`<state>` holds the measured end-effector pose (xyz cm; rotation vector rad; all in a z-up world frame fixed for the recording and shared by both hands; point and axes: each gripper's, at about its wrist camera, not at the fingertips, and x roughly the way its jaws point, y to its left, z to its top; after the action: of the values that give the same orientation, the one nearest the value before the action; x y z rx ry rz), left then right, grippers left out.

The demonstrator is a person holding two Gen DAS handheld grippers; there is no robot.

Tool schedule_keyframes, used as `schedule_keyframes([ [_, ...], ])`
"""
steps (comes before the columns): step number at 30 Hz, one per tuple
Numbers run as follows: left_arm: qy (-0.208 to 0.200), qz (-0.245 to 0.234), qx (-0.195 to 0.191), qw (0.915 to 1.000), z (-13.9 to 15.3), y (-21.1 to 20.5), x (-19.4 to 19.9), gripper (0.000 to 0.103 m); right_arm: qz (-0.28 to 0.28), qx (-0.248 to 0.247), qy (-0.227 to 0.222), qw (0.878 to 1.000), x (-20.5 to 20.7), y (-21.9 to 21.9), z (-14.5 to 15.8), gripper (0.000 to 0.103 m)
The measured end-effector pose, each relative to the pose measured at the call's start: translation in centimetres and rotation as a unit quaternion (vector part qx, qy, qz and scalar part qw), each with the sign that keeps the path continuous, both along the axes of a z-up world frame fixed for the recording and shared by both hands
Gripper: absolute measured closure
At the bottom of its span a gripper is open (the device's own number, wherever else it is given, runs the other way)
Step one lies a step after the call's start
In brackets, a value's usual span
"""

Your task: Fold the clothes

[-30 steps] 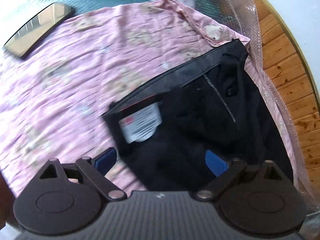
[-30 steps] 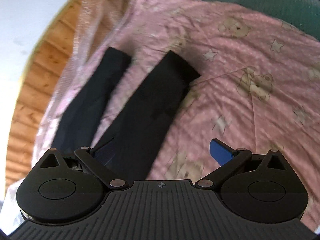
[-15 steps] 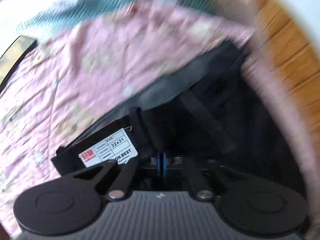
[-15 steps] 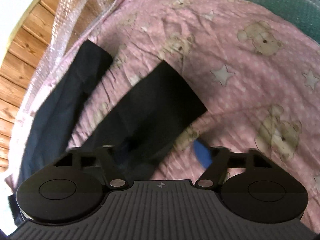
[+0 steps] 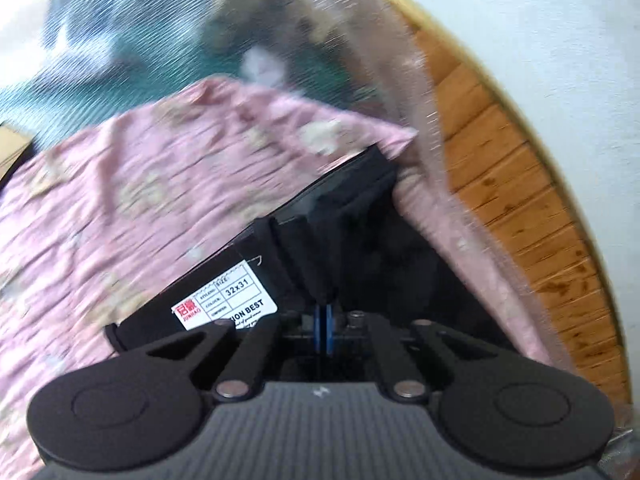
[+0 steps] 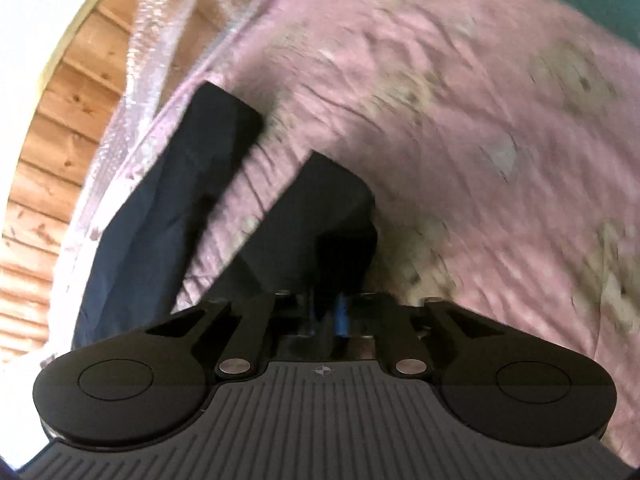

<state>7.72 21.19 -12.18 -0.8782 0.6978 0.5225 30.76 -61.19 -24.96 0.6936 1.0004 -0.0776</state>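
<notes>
Black trousers (image 5: pixel 360 248) lie on a pink sheet (image 5: pixel 120 200), waistband toward me with a white size tag (image 5: pixel 224 300) on it. My left gripper (image 5: pixel 324 320) is shut on the waistband cloth, which rises in a taut fold from its blue pads. In the right wrist view two dark trouser legs show: the far leg (image 6: pixel 172 200) lies flat near the sheet's left edge, while my right gripper (image 6: pixel 328 312) is shut on the near leg (image 6: pixel 320 208), its end bunched up and lifted off the sheet.
The pink sheet (image 6: pixel 480 120) with bear and star prints covers a teal surface (image 5: pixel 120 60). Clear bubble wrap (image 5: pixel 400 80) hangs over the edge. A wooden floor (image 5: pixel 500 200) and a pale wall (image 5: pixel 540 20) lie beyond. A dark flat object (image 5: pixel 12 152) shows at the far left.
Both grippers went from wide open to shut. The left closed on the waistband and lifted it; the right closed on the near trouser leg's end, pulling it up.
</notes>
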Motion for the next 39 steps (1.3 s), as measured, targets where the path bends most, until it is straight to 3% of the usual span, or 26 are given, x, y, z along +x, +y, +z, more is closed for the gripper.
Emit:
schedule_keyframes([
  [4,-0.084,-0.019,0.016,0.9962,5.7,0.5,0.1,0.1,0.008,-0.018,-0.095,0.995,-0.7,-0.2,5.6,0.103],
  [7,-0.109,-0.036,0.039,0.9927,8.1,0.0,-3.8,0.1,0.007,-0.027,-0.145,0.989,-2.8,-1.1,9.5,0.103],
  [8,-0.098,-0.037,0.041,0.9936,7.9,0.2,-5.4,0.1,0.006,-0.033,-0.149,0.988,-4.0,-1.5,10.0,0.103],
  [10,-0.061,-0.024,0.018,0.9977,4.7,1.1,-9.2,0.1,0.001,-0.048,-0.132,0.99,-6.5,-2.4,9.5,0.103],
  [14,0.048,0.007,-0.064,0.9968,-5.8,2.7,-13.8,0.098,-0.016,-0.076,-0.026,0.997,-12.0,-4.1,3.4,0.102],
  [17,0.079,0.024,-0.084,0.993,-10.2,2.3,-14.8,0.096,-0.047,-0.053,0.025,0.997,-15.0,-4.1,0.4,0.092],
  [19,0.065,0.037,-0.089,0.9932,-11.1,2.1,-15.1,0.088,-0.045,-0.039,0.032,0.998,-15.6,-3.2,0.1,0.075],
  [20,0.058,0.045,-0.092,0.9931,-11.3,2.0,-15.2,0.087,-0.038,-0.039,0.029,0.998,-15.3,-2.4,0.5,0.046],
  [21,0.05,0.049,-0.094,0.9931,-11.5,1.9,-15.2,0.083,-0.027,-0.044,0.023,0.998,-14.8,-1.6,1.0,0.03],
  [25,0.043,0.059,-0.085,0.9936,-11.3,2.1,-15.4,0.055,0.023,-0.053,-0.003,0.998,-11.6,1.4,2.8,0.015],
  [32,0.035,0.073,-0.072,0.9941,-10.7,1.5,-14.5,0.042,0.042,-0.052,-0.011,0.998,-5.5,4.2,2.6,0.009],
  [33,0.041,0.071,-0.067,0.9944,-10.7,1.4,-14.1,0.042,0.035,-0.048,-0.008,0.998,-4.8,4.1,2.2,0.009],
  [35,0.048,0.065,-0.054,0.9953,-10.7,1.2,-13.3,0.054,0.019,-0.036,0.001,0.999,-3.3,3.6,0.8,0.017],
  [36,0.049,0.059,-0.048,0.9959,-10.4,1.2,-12.7,0.075,0.016,-0.026,0.003,1.0,-2.5,3.4,0.2,0.032],
  [37,0.051,0.054,-0.041,0.9964,-10.2,1.2,-12.2,0.09,0.015,-0.013,0.005,1.0,-1.8,3.1,-0.4,0.055],
  [38,0.041,0.051,-0.037,0.9972,-9.5,1.4,-11.8,0.089,0.015,-0.008,-0.002,1.0,-1.3,3.1,-0.2,0.07],
  [39,0.028,0.05,-0.032,0.9978,-8.8,1.6,-11.4,0.092,0.018,-0.008,-0.015,1.0,-1.0,3.1,0.4,0.1],
])
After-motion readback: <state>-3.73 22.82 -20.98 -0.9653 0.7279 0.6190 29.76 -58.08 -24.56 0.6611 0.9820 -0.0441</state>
